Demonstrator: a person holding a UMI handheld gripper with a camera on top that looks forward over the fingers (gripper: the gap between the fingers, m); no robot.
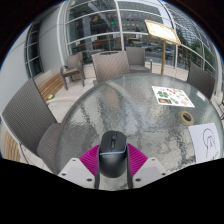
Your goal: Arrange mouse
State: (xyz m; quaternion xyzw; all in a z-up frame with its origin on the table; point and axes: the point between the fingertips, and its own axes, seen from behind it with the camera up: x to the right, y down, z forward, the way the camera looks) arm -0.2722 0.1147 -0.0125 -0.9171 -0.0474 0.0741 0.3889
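Grey woven chairs stand along the left of the scene: one chair (32, 112) close at the near-left rim of the table, another chair (108, 66) at the far side. Between them lies the round glass table (130, 105), its top bright with reflections of the building's window frames.

At the near edge of the table, the gripper (112, 163) reaches forward from below. Its left finger (82, 166) is white with a magenta pad on the inner face, and the right finger (145, 166) matches it. A black computer mouse (112, 152) sits between the two pads, its length pointing away along the fingers and its scroll wheel showing on top. Both pads appear to lie against the mouse's sides with no gap visible, so the fingers seem closed on it, holding it at or just over the glass.

Further right on the table lies a white sheet with coloured pictures (172, 96), well apart from the mouse. Nearer the right rim is a white plate (204, 140). Beyond the table on the right stands a wooden board (162, 31) on a post.
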